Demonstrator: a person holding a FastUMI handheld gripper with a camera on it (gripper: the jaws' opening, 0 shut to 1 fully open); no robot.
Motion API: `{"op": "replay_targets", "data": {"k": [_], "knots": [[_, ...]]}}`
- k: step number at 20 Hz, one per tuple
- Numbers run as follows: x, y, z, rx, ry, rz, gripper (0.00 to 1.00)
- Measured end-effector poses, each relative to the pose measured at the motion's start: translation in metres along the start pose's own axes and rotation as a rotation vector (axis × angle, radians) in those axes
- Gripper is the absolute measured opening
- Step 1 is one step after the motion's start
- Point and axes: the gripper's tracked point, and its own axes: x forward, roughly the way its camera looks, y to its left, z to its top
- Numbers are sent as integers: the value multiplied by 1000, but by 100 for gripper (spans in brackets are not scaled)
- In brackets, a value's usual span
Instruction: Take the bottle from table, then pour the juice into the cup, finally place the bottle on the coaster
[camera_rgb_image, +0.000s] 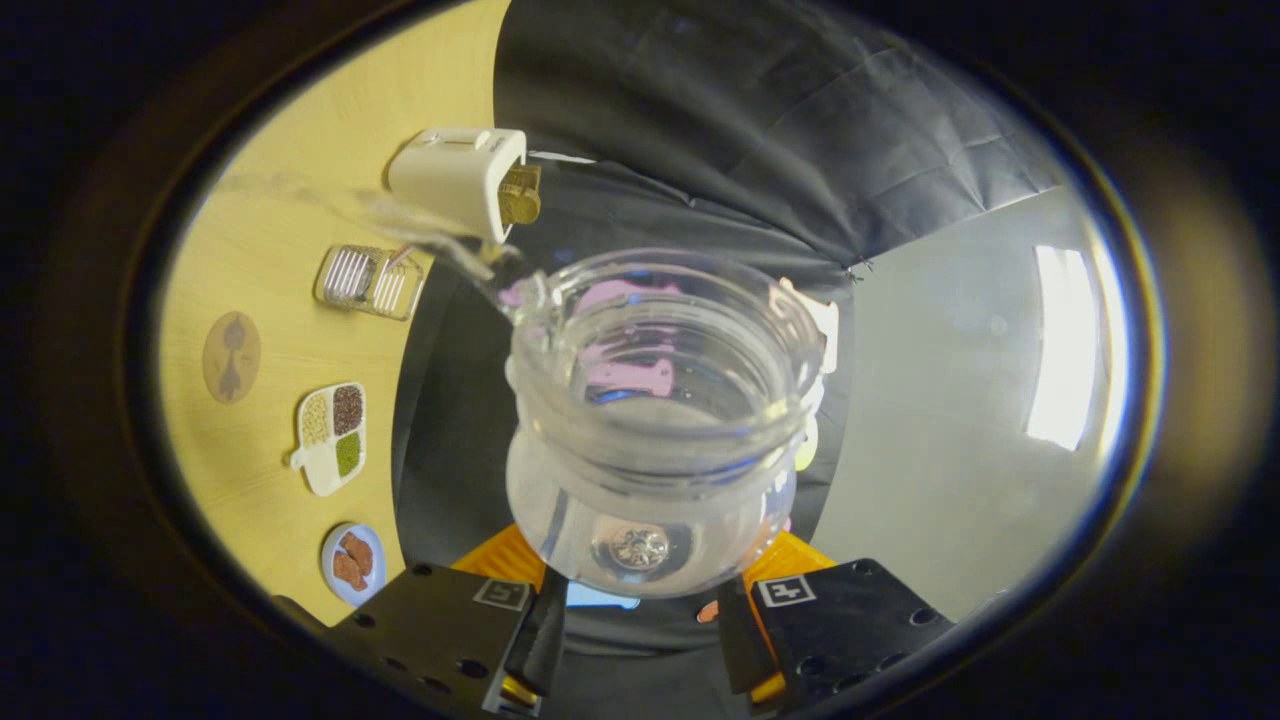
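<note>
Bottle (655, 430), clear and open-mouthed, is clamped between the two fingers of the gripper (640, 610) and tipped sideways. A thin clear stream leaves the bottle's lip toward the clear cup (370, 282) on the yellow table (270, 240). Judged step: pouring, mid-way. Next: right the bottle, carry it to the round coaster (232, 357) just past the cup. White toaster (462, 180) sits near the stream; sectioned tray (333, 437) and small plate (353, 564) lie beyond the coaster. Table edge runs close to bottle.

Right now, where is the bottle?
The clear bottle is gripped between the hand-held gripper's fingers, tipped sideways, its mouth pouring toward the wooden table.
</note>
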Motion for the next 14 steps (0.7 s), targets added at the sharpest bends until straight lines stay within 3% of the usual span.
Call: {"op": "replay_targets", "data": {"k": [14], "knots": [[1,6,3,-34,-28,4,67]]}}
